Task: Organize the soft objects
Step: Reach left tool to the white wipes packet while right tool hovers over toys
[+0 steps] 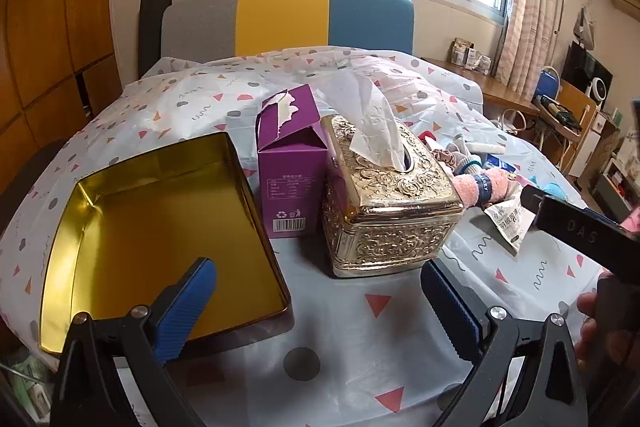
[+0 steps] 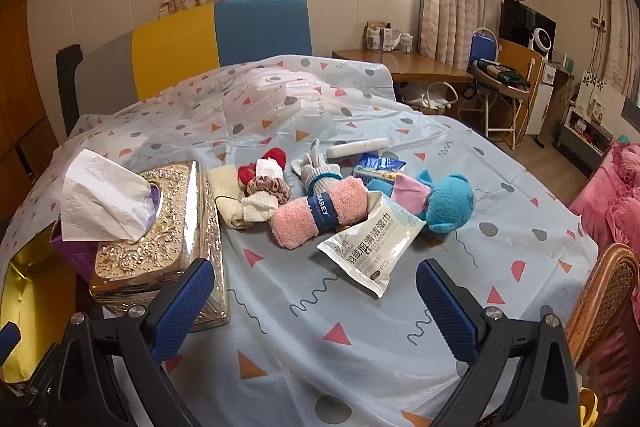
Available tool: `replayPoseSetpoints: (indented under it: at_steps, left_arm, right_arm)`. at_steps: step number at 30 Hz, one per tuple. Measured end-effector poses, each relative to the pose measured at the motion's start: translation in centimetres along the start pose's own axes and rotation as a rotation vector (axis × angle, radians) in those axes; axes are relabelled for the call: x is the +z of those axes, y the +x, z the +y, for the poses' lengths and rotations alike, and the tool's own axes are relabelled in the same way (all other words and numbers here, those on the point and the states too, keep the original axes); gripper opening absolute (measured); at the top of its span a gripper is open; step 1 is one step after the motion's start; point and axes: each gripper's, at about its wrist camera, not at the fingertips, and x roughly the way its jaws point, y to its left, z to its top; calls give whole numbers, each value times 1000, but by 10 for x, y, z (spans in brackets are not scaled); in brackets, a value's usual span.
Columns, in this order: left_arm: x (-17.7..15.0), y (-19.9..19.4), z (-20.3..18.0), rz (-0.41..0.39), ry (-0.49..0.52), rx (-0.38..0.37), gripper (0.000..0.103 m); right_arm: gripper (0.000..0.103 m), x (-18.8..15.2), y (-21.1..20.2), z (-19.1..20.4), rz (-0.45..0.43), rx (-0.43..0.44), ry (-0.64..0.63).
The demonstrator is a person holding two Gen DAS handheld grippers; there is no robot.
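A pile of soft things lies on the table in the right wrist view: a rolled pink towel (image 2: 320, 213) with a navy band, a blue plush toy (image 2: 448, 205), grey socks (image 2: 318, 171), a cream cloth (image 2: 236, 203), red and brown scrunchies (image 2: 268, 171). A white wet-wipes pack (image 2: 370, 247) leans on the towel. My right gripper (image 2: 316, 303) is open and empty, short of the pile. My left gripper (image 1: 318, 307) is open and empty, between an empty gold tin (image 1: 160, 239) and a gold tissue box (image 1: 384, 203). The pink towel (image 1: 486, 189) shows behind that box.
A purple carton (image 1: 292, 171) stands between tin and tissue box. The table wears a patterned plastic cover (image 2: 320, 327). A grey, yellow and blue chair back (image 1: 288, 19) stands behind. A wicker chair (image 2: 604, 299) and pink bedding (image 2: 616, 195) are at right.
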Motion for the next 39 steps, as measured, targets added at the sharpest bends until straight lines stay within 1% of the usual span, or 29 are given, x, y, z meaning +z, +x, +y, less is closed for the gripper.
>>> replayPoseSetpoints:
  at_steps: [7,10,14,18,21,23,28,31,33,37,39]
  left_arm:
    - [-1,2,-4,8,19,-23,103]
    - [-2,3,-4,7,17,-45,103]
    - [-3,3,-7,-2,26,-64,103]
    - [-3,2,-11,-11,46,-76,103]
    - [-3,4,-16,-1,65,-81,103]
    - [-2,4,-21,6,83,-86,103]
    - [3,4,-35,30,128,-117,103]
    - [6,1,-43,18,162,-106,103]
    - [7,0,-49,14,191,-95,103]
    - [8,1,-55,19,213,-99,103]
    - [8,2,-58,26,219,-108,103]
  right_arm:
    - [103,-1,8,-6,19,1,1]
    - [103,0,12,-10,30,11,-4]
    - [103,5,17,-22,34,12,5]
    - [103,14,23,-42,37,-10,43]
    - [103,18,28,-59,46,-37,78]
    - [103,21,32,-68,56,-39,97]
    - [103,43,47,-90,76,-57,134]
    - [103,60,58,-102,52,-93,155]
    - [103,67,68,-112,32,-92,186]
    - [103,66,90,-130,14,-113,245]
    - [103,62,99,-140,49,-131,285]
